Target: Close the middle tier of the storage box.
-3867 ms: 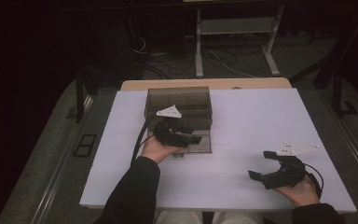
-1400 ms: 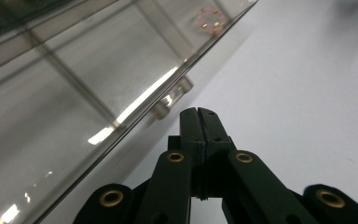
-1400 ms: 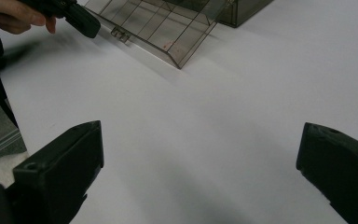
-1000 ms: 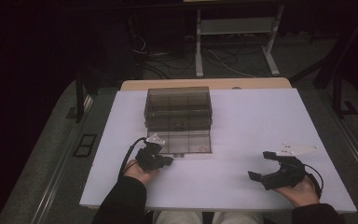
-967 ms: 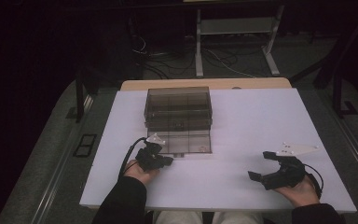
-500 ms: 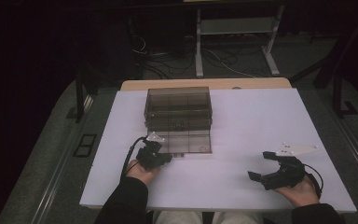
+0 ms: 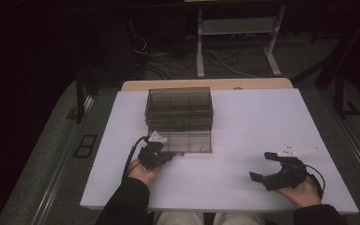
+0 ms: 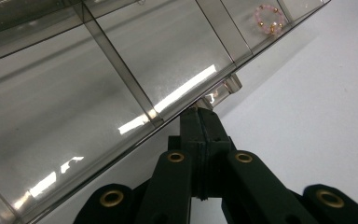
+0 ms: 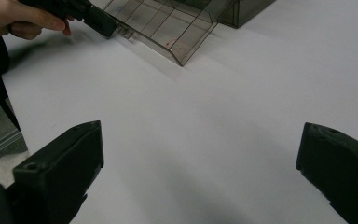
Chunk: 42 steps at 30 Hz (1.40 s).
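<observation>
While the left gripper (image 8: 200,114), jaws pressed together, pinches the small front tab (image 8: 223,91) to draw the smoked drawer (image 7: 187,140) from its organizer box (image 7: 179,107), the right gripper (image 7: 267,166) rests wide apart.

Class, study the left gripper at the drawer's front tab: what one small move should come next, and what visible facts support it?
Probably a short further pull toward the person. The left gripper is shut on the small tab at the front of the smoky plastic drawer, which is already partly out of the box. The right gripper rests open, apart.
</observation>
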### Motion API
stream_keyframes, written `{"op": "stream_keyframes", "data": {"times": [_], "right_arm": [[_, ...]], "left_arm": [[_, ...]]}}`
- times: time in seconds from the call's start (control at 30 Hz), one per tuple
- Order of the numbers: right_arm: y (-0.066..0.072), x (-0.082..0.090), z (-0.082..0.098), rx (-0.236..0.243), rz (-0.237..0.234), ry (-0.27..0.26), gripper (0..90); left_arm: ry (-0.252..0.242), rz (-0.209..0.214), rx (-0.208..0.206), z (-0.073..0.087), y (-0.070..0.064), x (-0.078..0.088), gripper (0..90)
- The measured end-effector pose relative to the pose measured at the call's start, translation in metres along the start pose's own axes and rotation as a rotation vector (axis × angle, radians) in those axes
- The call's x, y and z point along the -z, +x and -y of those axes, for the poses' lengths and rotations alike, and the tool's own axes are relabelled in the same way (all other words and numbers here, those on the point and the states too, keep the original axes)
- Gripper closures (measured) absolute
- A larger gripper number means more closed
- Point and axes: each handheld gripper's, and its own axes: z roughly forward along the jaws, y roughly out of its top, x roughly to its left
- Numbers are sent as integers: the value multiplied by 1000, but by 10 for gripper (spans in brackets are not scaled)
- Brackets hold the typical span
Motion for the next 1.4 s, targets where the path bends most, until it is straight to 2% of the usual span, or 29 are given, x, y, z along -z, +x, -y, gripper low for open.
{"op": "stream_keyframes", "data": {"times": [0.13,0.2,0.27,0.33,0.4,0.5,1.4], "right_arm": [[0,0,0,3,0,0,0],[0,0,0,3,0,0,0],[0,0,0,1,0,0,0],[0,0,0,0,0,0,0],[0,0,0,-1,0,0,0],[0,0,0,1,1,-1,0],[0,-1,0,4,2,2,0]], "left_arm": [[-6,-15,10,1,0,-3,892],[-9,-28,-6,1,-2,-3,892],[-22,-28,-2,-1,-4,-2,892],[-50,-39,-4,-2,-4,0,892],[-88,-41,12,-3,-3,4,892],[-113,-35,37,-5,0,6,892],[-154,-33,56,-11,4,6,892]]}}
